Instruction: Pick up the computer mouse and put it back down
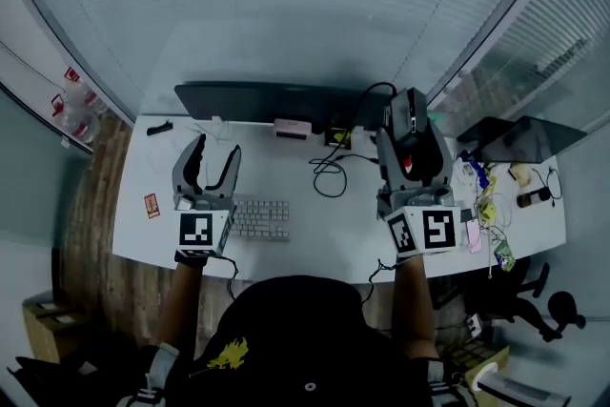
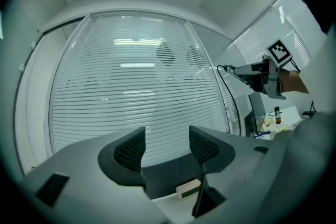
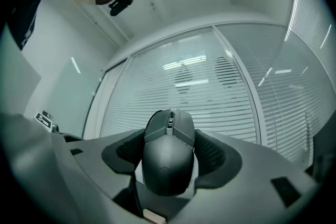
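Observation:
My right gripper (image 1: 410, 144) holds the black computer mouse (image 1: 408, 110) up in the air over the right part of the white desk (image 1: 143, 205). In the right gripper view the mouse (image 3: 168, 157) sits between both pads, wheel end pointing away, so the right gripper (image 3: 169, 145) is shut on it. Over the desk's left side, just beyond the keyboard, my left gripper (image 1: 215, 153) is open. The left gripper view shows nothing between the left gripper's (image 2: 167, 142) pads, only window blinds behind.
A dark monitor (image 1: 267, 100) stands along the desk's far edge, with a small white box (image 1: 293, 127) and looped cables (image 1: 329, 172) in front. A white keyboard (image 1: 259, 217) lies near the front. Small clutter (image 1: 486, 195) and a dark tablet (image 1: 519, 138) fill the right end.

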### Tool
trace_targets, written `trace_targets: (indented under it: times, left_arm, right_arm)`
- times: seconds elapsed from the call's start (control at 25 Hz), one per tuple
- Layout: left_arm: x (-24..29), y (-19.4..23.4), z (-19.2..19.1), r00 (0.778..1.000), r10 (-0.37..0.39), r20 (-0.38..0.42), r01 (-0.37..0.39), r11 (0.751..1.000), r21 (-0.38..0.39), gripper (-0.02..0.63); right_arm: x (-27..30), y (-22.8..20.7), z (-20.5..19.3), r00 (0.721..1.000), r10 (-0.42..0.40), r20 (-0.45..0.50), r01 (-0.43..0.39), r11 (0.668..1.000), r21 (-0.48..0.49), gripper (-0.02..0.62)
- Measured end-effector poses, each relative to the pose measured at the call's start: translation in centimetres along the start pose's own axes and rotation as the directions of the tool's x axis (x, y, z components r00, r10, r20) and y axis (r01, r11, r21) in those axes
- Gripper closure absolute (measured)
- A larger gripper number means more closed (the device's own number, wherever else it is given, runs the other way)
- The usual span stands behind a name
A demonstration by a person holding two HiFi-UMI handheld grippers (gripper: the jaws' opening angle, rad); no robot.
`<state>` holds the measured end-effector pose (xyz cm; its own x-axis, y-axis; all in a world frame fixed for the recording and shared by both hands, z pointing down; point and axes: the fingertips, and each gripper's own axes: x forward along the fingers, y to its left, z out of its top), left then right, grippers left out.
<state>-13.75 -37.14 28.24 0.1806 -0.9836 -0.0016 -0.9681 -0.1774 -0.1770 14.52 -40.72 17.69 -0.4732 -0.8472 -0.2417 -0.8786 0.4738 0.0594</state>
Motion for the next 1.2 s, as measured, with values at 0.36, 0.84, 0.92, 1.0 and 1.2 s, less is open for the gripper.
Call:
trace_targets:
  times: [0.36,0.84,0.92,1.0,1.2]
  left_arm:
    - [-0.8,-3.4,-7.5,0.99,-0.047,-0.133,0.042,0.998,-0.042,0.337]
    - [-1.4,-8.8,-12.4,0.984,-0.129,-0.123,0.114,0.986,-0.123,0.338]
    - [-1.8,-9.1,-13.4,0.981,-0.132,-0.139,0.114,0.984,-0.134,0.337]
    - [-2.2,-9.1,-14.6,0.979,-0.13,-0.16,0.106,0.983,-0.152,0.337]
    - [-3.5,-9.4,-17.5,0.967,-0.132,-0.22,0.105,0.986,-0.13,0.337]
  right_arm:
    - [-2.3,0.6,-12.2,0.967,0.013,-0.255,-0.016,1.0,-0.012,0.293]
    - [-6.5,0.6,-26.2,0.833,0.006,-0.553,0.027,0.998,0.051,0.293]
    - [-7.6,0.4,-28.8,0.801,0.005,-0.599,0.043,0.997,0.065,0.293]
    - [-8.7,0.2,-31.7,0.763,0.001,-0.647,0.059,0.996,0.071,0.293]
    - [-11.5,1.0,-38.3,0.678,0.019,-0.735,0.101,0.988,0.119,0.293]
